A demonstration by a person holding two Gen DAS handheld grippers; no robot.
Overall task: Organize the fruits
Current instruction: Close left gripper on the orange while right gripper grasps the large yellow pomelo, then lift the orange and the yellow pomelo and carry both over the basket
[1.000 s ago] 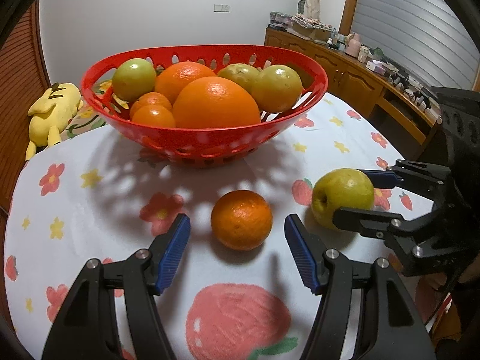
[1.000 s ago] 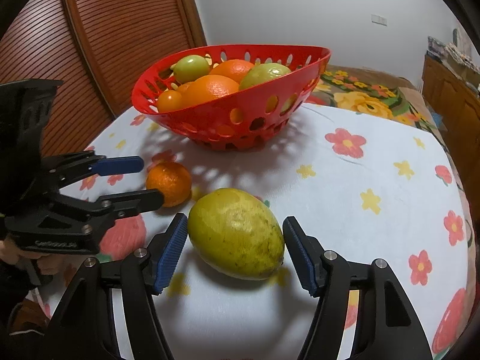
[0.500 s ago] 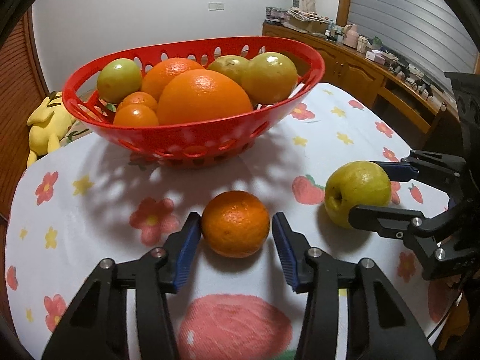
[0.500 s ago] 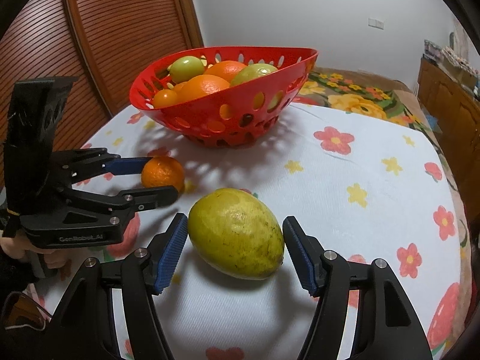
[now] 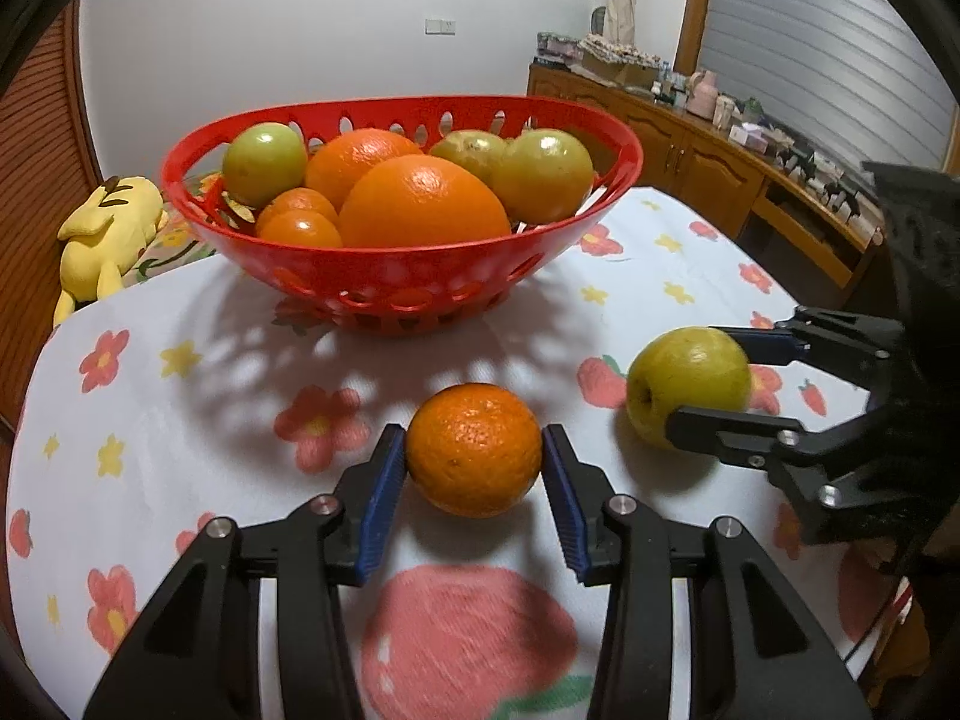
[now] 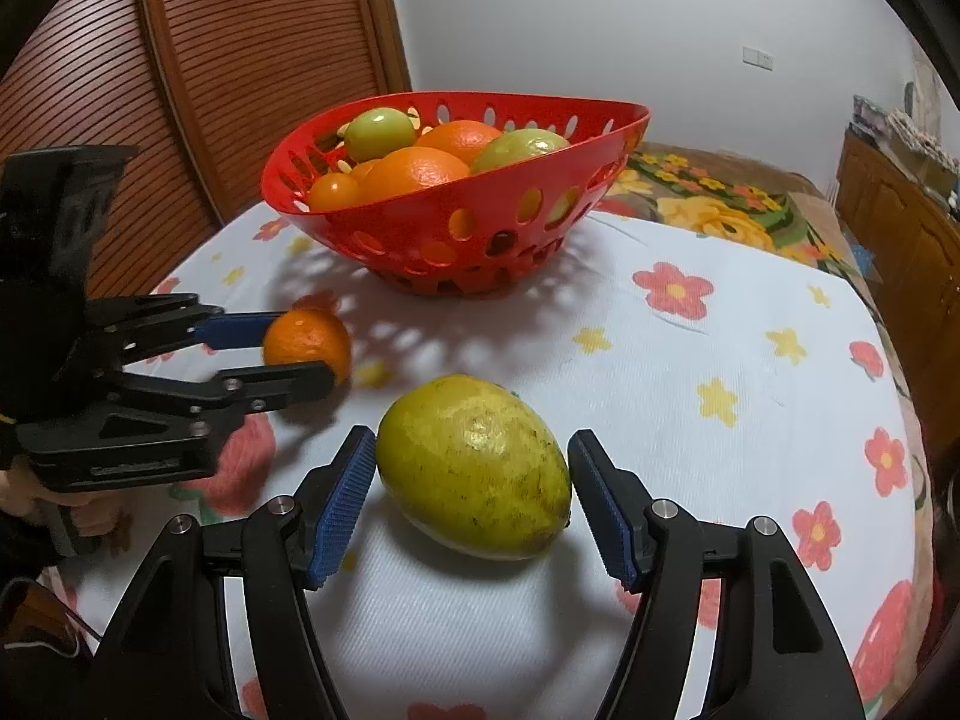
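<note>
**Orange and green fruit framed by two grippers before the red basket**

Blue-padded fingers of the left gripper (image 5: 474, 474) close on the small round orange (image 5: 474, 450), both pads touching its sides while it sits on the white flower-print tablecloth (image 5: 180, 396). Just to its right, the right gripper (image 6: 471, 498) brackets the large yellow-green oval fruit (image 6: 474, 468): its left pad meets the skin, its right pad stands a sliver off, so the jaws are not clamped. That fruit also lies on the cloth.

Beyond both, near the middle of the table, stands the red perforated plastic basket (image 5: 384, 288), holding two big oranges, two small ones and several green fruits. Farther left, past the table edge, lies a yellow plush toy (image 5: 108, 234). Along the right wall runs a cluttered wooden sideboard (image 5: 720, 162).
</note>
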